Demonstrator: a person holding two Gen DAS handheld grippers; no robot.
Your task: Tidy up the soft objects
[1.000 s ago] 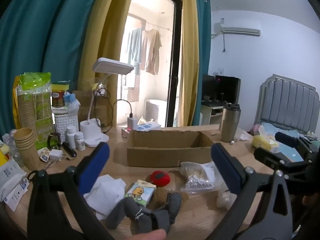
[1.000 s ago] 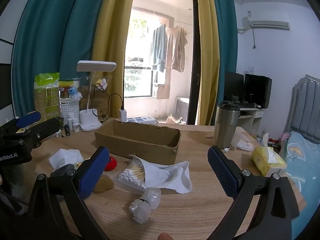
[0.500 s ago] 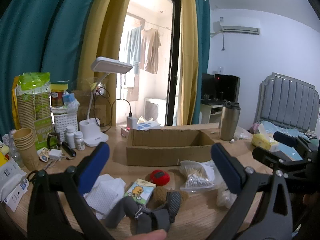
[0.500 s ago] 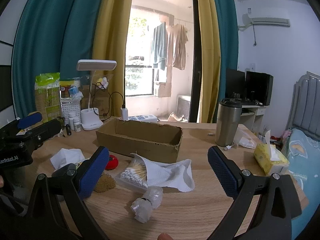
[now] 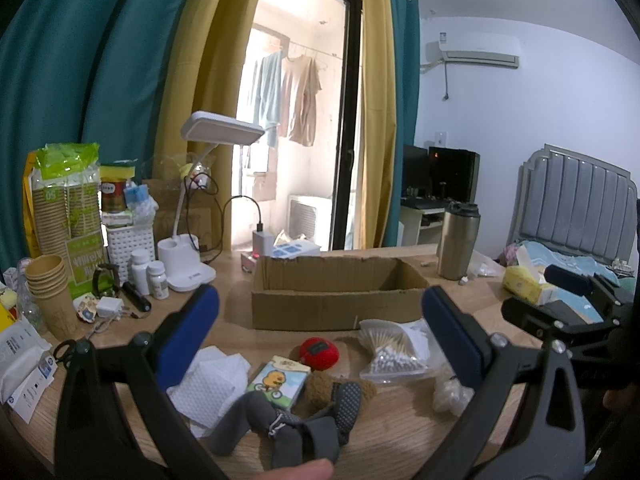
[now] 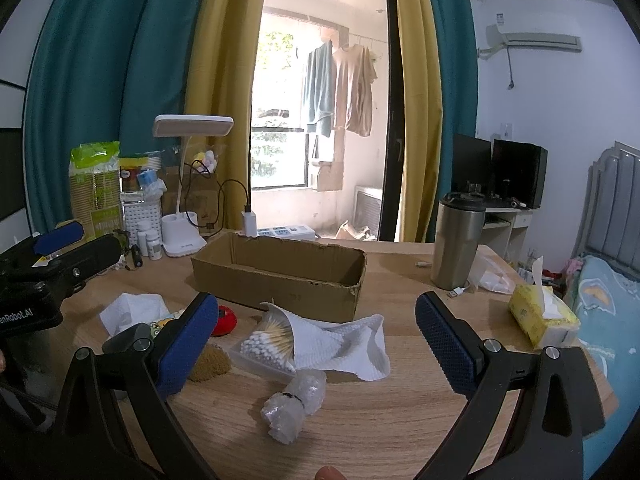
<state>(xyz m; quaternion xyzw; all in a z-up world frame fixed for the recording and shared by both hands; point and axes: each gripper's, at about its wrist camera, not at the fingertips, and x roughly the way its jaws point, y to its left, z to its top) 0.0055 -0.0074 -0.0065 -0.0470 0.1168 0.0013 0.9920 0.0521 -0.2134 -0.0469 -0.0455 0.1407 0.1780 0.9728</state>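
Left wrist view: left claw (image 5: 320,332) released, blue pads wide apart, holding nothing, hovering above the wood-grain counter (image 5: 400,432). Between the pads, soft stuff lies in a clump: grey fabric socks w/ dotted soles (image 5: 296,420) at 6 o'clock, brown fuzzy plush (image 5: 320,384) touching them, red round plush w/ black patch (image 5: 320,354) just behind. White textured cloth (image 5: 212,380) at 7 o'clock, beside a small carton w/ yellow duck print (image 5: 278,380). Clear bag of cotton swabs (image 5: 388,350) at 4 o'clock. Open brown cardboard box (image 5: 340,296) at 12, behind the clump. Right claw (image 5: 568,300) shows at 3 o'clock.

Right wrist view: right claw (image 6: 316,340) also released, nothing gripped. White waffle cloth (image 6: 344,344) lies draped over the swab bag (image 6: 264,348) at centre, just in front of the box (image 6: 280,272). Bubble-wrap roll (image 6: 294,404) at 6 o'clock. Red plush (image 6: 224,320) and brown plush (image 6: 210,364) sit by the left pad. Steel tumbler (image 6: 458,240) at 2 o'clock, yellow tissue pack (image 6: 544,316) at 3. Left claw (image 6: 56,248) at 9 o'clock.
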